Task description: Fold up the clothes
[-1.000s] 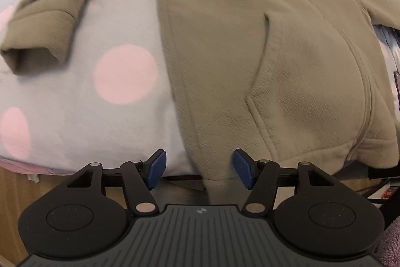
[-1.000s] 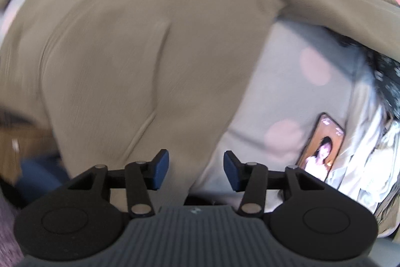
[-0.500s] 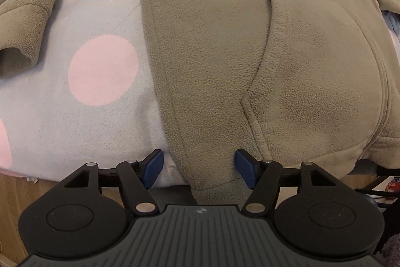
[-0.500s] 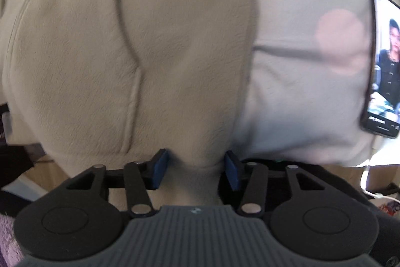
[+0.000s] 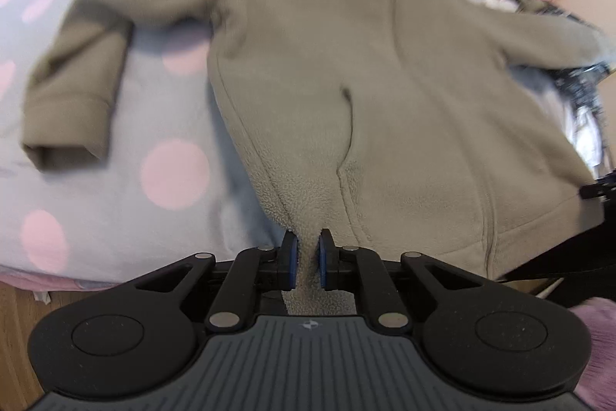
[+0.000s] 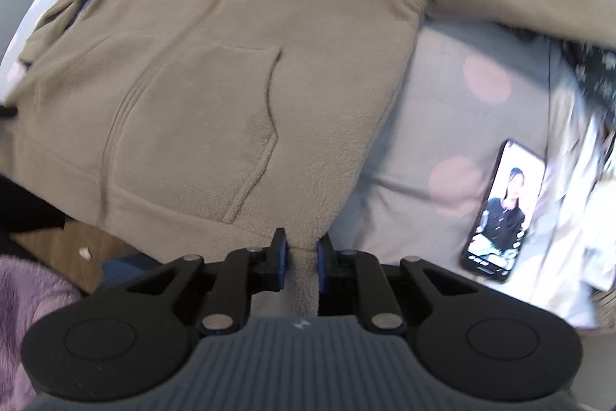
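Khaki fleece jacket [image 5: 346,72] on spotted bed [image 5: 115,210], hem corners just pinched in closing left gripper [image 5: 306,259] and right gripper [image 6: 301,259] jaws, ready for folding.

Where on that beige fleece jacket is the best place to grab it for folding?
The bottom hem of the jacket, near each side seam, approached from the bed's near edge. The hem hangs over that edge, so the left gripper and right gripper already pinch it there.

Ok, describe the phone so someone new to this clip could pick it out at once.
Start at the grey bedspread with pink dots. Right of the olive fleece jacket, past its side seam, a phone lies face up on the cover. It is the only dark-framed slab there, and its lit screen shows a person.
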`<state>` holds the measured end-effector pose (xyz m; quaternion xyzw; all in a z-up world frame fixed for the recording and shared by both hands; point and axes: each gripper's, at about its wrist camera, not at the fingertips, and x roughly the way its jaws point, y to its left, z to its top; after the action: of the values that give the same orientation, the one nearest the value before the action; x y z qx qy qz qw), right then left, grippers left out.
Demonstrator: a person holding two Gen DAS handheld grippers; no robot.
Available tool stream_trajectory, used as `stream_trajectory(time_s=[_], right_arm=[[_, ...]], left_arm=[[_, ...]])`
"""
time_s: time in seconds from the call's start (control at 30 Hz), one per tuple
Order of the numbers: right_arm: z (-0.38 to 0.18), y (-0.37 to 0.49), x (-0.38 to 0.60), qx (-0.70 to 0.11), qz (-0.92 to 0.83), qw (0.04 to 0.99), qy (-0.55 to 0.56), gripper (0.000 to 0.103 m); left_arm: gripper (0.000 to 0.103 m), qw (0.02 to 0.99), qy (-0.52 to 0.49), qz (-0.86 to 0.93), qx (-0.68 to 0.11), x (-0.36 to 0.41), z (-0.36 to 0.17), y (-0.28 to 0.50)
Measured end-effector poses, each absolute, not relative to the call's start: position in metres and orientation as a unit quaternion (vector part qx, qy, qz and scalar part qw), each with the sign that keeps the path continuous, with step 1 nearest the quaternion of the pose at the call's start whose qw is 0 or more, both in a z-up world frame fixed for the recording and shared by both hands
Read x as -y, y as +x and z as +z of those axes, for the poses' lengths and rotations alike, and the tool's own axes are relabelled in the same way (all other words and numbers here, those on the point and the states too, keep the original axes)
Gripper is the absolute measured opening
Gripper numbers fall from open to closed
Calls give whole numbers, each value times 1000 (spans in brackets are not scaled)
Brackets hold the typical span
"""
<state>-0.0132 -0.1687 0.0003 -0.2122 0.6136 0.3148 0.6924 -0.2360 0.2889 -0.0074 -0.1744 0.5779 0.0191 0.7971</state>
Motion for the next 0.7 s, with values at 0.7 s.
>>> stream_trajectory(time_s=[0.7], right_arm=[[-112, -29, 151, -686, 294, 585, -317, 22]], left_arm=[[13, 679, -114, 15, -725, -230, -96, -210]])
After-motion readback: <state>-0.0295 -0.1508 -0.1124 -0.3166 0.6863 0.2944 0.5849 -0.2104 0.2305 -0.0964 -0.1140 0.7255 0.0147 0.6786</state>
